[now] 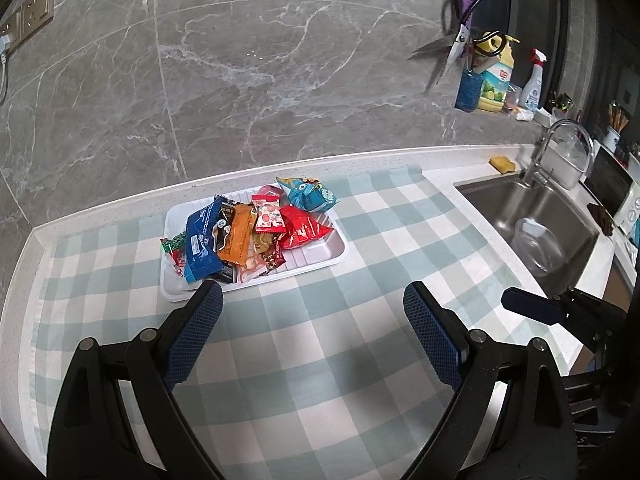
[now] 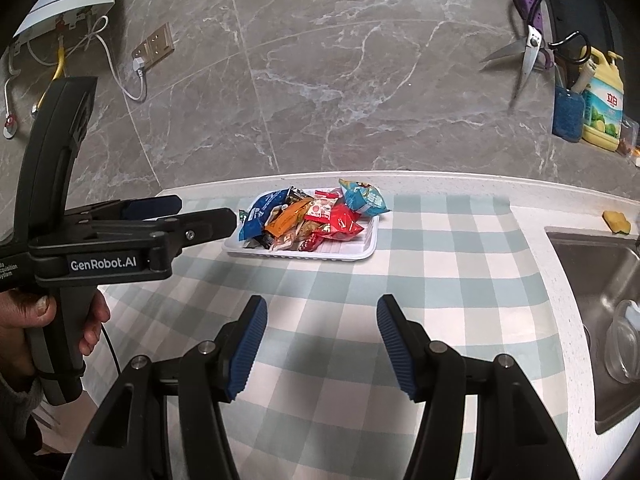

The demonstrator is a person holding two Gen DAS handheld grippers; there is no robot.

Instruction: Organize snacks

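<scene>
A white tray (image 1: 320,259) (image 2: 360,250) sits on the checked cloth near the wall. It holds several snack packets: a dark blue one (image 1: 202,236), an orange one (image 1: 240,236), a red one (image 1: 302,230) (image 2: 340,222). A light blue bag (image 1: 310,194) (image 2: 366,198) lies over the tray's far right rim. My left gripper (image 1: 312,312) is open and empty, hovering just in front of the tray. My right gripper (image 2: 318,344) is open and empty, further back over the cloth. The left gripper also shows in the right wrist view (image 2: 188,216), left of the tray.
A steel sink (image 1: 532,216) (image 2: 600,280) with a tap (image 1: 560,148) lies to the right, a clear bowl (image 1: 540,248) inside it. A yellow sponge (image 1: 502,164), detergent bottle (image 1: 496,80) and hanging scissors (image 1: 456,48) are at the back right. Wall sockets (image 2: 154,46) sit at the left.
</scene>
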